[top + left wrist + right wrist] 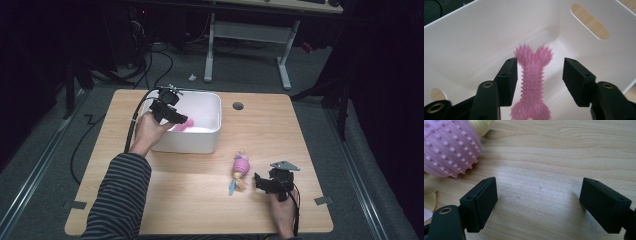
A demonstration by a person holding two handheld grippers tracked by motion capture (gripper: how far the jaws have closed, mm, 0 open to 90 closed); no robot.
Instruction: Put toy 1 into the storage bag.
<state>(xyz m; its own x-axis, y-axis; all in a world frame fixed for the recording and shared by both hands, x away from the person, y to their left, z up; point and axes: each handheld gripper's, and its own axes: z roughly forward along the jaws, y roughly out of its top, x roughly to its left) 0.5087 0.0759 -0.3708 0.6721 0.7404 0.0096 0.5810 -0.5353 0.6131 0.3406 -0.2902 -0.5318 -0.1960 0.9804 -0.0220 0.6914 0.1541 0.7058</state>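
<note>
On a light wooden table (200, 200), toward 11 o'clock from its middle, a white plastic bin (202, 142) with slot handles cut into its walls; inside it, a pink spiky bone-shaped chew toy (532, 82), seen in the high view as a pink patch (181, 124) just past the left gripper (172, 116). Left gripper reaching over the bin's 9 o'clock rim, its tongs apart around the bone (538, 78), no earlier picture to compare. Bone close against the pad at 9 o'clock, clear of the pad at 3 o'clock; contact with the near pad hard to judge, and the bone's outline blurred. Bone's lower end cut off at the bottom edge of the left gripper view, so resting on the bin floor or hanging free: cannot tell. Outside the bin, toward 5 o'clock from it, a second toy (240, 171) lying on the wood: a pink ribbed, nubbed ball body with pale yellow and blue parts. Right gripper (260, 182) at 3 o'clock of that toy, just beside it, tongs wide apart over bare wood (539, 202), nothing between them. In the right gripper view, nubbed pink body (447, 147) cropped at the 10 o'clock corner, yellow bits barely showing. Striped sleeve (120, 195) on the left forearm.
</note>
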